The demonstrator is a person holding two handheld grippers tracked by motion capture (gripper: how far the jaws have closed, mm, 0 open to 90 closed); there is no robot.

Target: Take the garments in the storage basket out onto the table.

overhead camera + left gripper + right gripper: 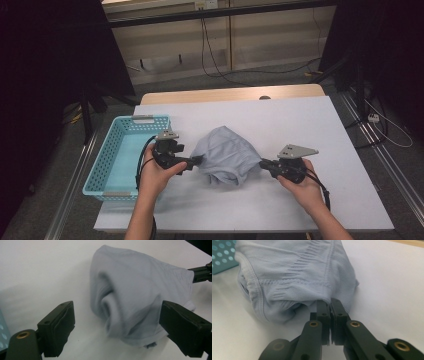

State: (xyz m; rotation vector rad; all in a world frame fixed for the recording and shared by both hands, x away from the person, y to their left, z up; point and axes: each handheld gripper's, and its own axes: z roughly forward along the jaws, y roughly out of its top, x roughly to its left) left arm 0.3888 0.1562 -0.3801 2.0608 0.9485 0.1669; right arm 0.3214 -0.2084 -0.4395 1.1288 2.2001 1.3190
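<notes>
Black fingers (329, 315) of the right gripper (263, 164) are pressed together at the bottom centre of the right gripper view, pinching the lower edge of the pale blue garment (297, 277), which bulges up and to the left of them. Fingers (58, 325) of the left gripper (197, 161) stand wide apart at the bottom corners of the left gripper view, holding nothing, with the garment bunched just beyond the gap. It lies mid-frame in the high view on the white counter (300, 120), between both grippers, right of the turquoise basket (107, 170).
</notes>
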